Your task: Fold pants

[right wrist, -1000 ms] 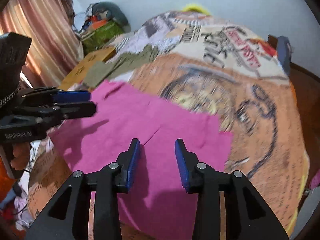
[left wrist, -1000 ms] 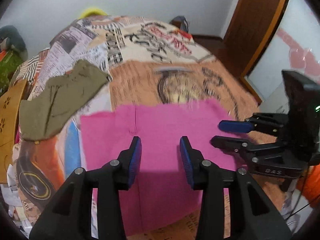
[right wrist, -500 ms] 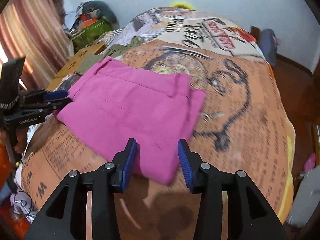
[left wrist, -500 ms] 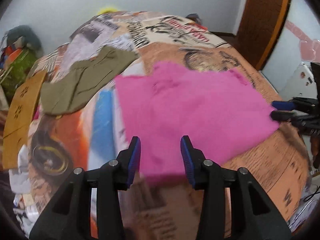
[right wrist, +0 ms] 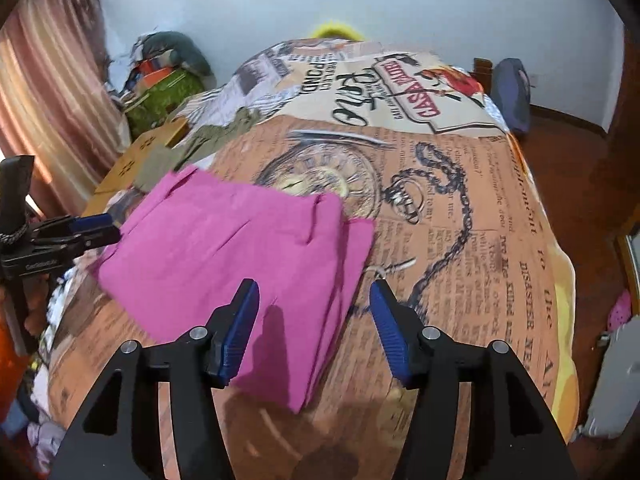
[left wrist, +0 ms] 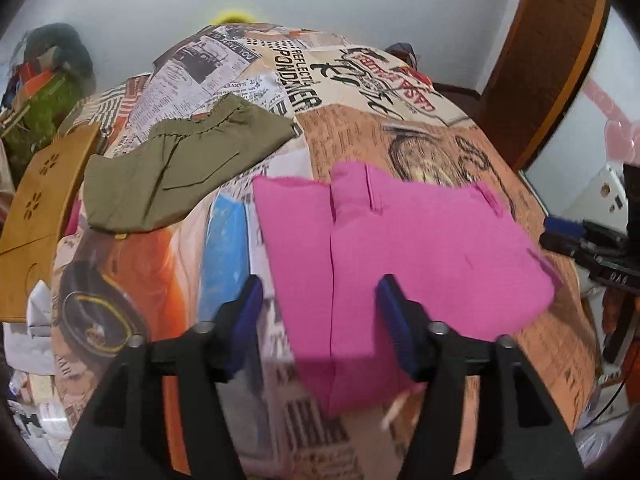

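Two grippers, left gripper (left wrist: 320, 320) and right gripper (right wrist: 314, 326), hover wide open and empty above pink pants (left wrist: 400, 256) lying folded near the bed's (right wrist: 500, 240) near edge; folding looks nearly complete, perhaps needing a final smoothing.

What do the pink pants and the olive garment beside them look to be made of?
Pink pants: seemingly a woven cotton-type cloth, matte, with crisp fold edges and flat belt loops; the exact fibre is unclear. Olive garment: a thinner matte woven fabric, judging by its soft wrinkles and gathered waistband. Both lie on the printed bedspread.
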Demonstrator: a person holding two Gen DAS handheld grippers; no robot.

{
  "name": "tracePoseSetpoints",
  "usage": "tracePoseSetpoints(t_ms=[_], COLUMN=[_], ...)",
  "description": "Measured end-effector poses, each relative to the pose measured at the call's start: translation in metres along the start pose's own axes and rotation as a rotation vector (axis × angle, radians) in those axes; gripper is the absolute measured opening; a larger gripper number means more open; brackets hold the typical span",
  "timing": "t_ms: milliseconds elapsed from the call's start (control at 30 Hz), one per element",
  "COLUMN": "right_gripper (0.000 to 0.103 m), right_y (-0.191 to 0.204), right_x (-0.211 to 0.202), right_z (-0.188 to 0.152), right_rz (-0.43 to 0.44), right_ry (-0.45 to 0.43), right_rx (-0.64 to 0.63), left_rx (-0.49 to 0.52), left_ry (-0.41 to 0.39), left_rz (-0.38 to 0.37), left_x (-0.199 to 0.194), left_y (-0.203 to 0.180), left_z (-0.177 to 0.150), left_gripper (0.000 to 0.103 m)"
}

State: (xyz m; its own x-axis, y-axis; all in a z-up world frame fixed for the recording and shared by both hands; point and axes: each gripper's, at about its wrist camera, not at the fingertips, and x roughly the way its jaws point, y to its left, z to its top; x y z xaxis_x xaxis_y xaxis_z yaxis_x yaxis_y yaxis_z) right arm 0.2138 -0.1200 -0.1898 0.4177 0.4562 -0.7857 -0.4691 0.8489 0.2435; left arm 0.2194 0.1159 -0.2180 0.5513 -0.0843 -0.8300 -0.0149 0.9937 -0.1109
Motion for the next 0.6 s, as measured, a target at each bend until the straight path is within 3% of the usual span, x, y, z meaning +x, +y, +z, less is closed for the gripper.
tracePoseSetpoints(t_ms=[200, 600], right_gripper=[0.054, 0.054], right_y=[-0.019, -0.027], right_x=[0.028, 0.045], right_z=[-0.001, 0.005], right_rz=[0.056, 0.119], right_ry=[0.071, 0.089], right_rx=[0.101, 0.112], left_rx=[-0.052, -0.113], left_ry=[0.028, 0.061], left_rz=[-0.013, -0.093], left_x=[0.025, 0.054], left_y=[0.011, 0.022], left_z=[0.012, 0.027], left_gripper=[0.065, 0.065])
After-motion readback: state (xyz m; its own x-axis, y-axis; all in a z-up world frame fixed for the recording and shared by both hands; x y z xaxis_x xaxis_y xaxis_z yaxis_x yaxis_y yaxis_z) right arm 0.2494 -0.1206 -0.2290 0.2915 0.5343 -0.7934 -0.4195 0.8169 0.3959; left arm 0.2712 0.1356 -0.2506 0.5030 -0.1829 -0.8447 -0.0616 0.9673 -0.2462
